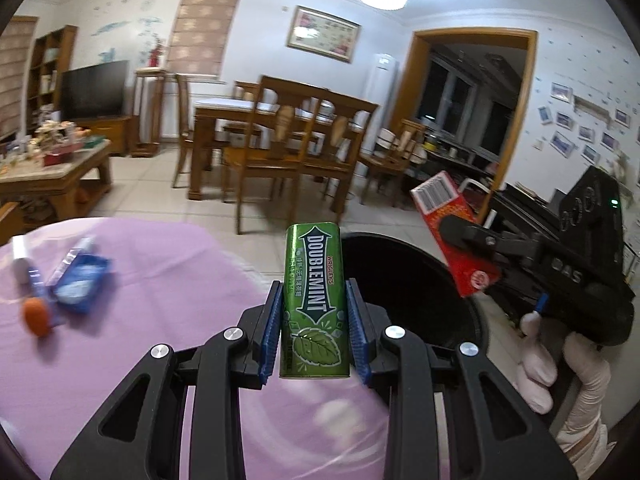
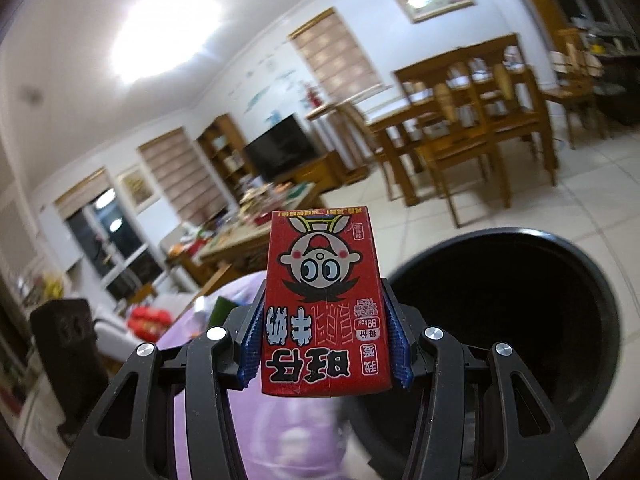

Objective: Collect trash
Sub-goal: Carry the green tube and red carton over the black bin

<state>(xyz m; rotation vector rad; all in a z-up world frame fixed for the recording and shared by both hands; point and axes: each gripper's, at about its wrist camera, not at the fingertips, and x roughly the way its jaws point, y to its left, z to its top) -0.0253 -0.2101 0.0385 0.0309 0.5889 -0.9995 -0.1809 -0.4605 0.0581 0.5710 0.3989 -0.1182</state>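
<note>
My left gripper [image 1: 314, 322] is shut on a green Doublemint tin [image 1: 313, 300], held upright at the edge of the pink-covered table [image 1: 160, 264], just left of the black trash bin [image 1: 412, 280]. My right gripper [image 2: 325, 336] is shut on a red milk carton [image 2: 325, 304], its print upside down, with the black trash bin [image 2: 520, 300] to its right and below. In the left wrist view the right gripper [image 1: 470, 252] holds the red milk carton [image 1: 452, 236] tilted over the bin's right rim, with a gloved hand [image 1: 540, 360] under it.
On the pink table at the left lie a blue pack [image 1: 82, 286], a small bottle [image 1: 24, 264] and an orange ball [image 1: 37, 317]. Behind stand a wooden dining table with chairs [image 1: 288, 132], a cluttered coffee table [image 1: 48, 164] and a TV [image 1: 94, 90] on tiled floor.
</note>
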